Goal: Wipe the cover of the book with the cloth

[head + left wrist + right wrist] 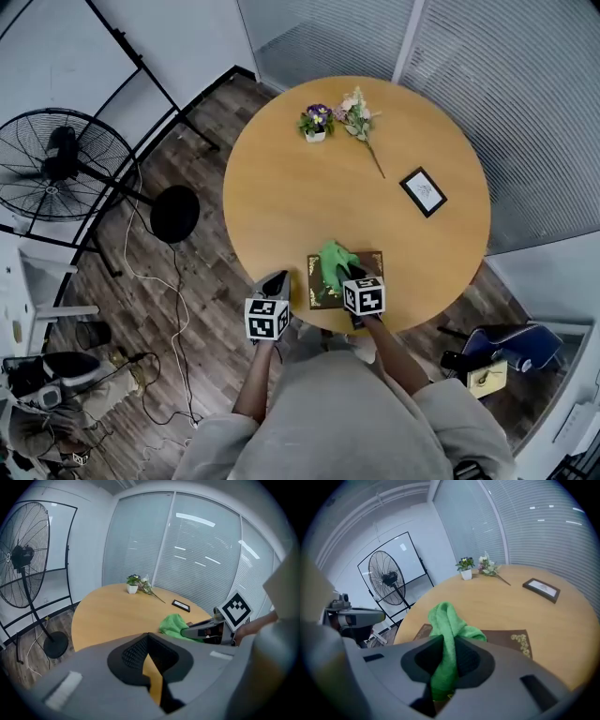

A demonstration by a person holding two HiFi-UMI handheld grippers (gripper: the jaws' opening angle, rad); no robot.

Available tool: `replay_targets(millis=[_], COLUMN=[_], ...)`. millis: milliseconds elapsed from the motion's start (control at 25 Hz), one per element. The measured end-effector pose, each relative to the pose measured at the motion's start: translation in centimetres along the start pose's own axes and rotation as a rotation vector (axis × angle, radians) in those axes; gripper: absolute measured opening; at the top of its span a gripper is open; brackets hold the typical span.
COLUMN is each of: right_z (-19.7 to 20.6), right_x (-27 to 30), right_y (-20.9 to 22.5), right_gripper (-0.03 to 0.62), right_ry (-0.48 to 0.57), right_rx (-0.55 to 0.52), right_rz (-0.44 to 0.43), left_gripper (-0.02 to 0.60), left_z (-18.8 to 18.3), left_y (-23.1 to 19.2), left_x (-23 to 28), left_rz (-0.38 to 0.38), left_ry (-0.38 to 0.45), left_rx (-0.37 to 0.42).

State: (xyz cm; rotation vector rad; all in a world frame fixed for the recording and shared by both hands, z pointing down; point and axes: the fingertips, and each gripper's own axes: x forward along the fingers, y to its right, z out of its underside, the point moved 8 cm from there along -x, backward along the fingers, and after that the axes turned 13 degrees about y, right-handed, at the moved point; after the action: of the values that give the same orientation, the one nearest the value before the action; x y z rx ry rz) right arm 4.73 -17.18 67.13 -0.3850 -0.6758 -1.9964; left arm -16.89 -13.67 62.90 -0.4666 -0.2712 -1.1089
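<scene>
A dark brown book with gold corner ornaments lies at the near edge of the round wooden table. A green cloth is bunched on its cover. My right gripper is over the book and shut on the cloth, which rises out of the jaws with the book beneath it. My left gripper hovers at the table's rim, left of the book, jaws together and holding nothing. In the left gripper view, past the left gripper, the cloth and right gripper show.
At the table's far side stand a small potted plant and a loose flower sprig; a black picture frame lies to the right. A standing fan is on the floor at left, a blue seat at right.
</scene>
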Motion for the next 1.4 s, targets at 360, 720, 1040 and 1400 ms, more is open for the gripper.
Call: replay_targets(millis=[360,720,1040,1400], right_z=[-0.1,0.2,0.3,0.3], right_x=[-1.6,-3.1,-4.4,-5.9], right_y=[2.7,5.4,7.3,9.4], right_gripper=[0.072,0.072,0.072,0.072], right_ry=[0.008,0.022,0.028,0.037], right_rx=[0.028,0.058,0.07,0.08], right_rz=[0.059,0.111,0.154,0.208], left_gripper=[0.008,0.008,0.008,0.008], left_z=[-0.6,-0.8,-1.2,-1.3], left_y=[1.6,3.0,3.9,4.4], left_x=[1.7,3.2,4.0,4.3], left_rz=[0.046,0.08,0.102,0.121], left_ry=[-0.008,-0.013,-0.008,-0.008], left_rx=[0.014,0.029,0.037,0.047])
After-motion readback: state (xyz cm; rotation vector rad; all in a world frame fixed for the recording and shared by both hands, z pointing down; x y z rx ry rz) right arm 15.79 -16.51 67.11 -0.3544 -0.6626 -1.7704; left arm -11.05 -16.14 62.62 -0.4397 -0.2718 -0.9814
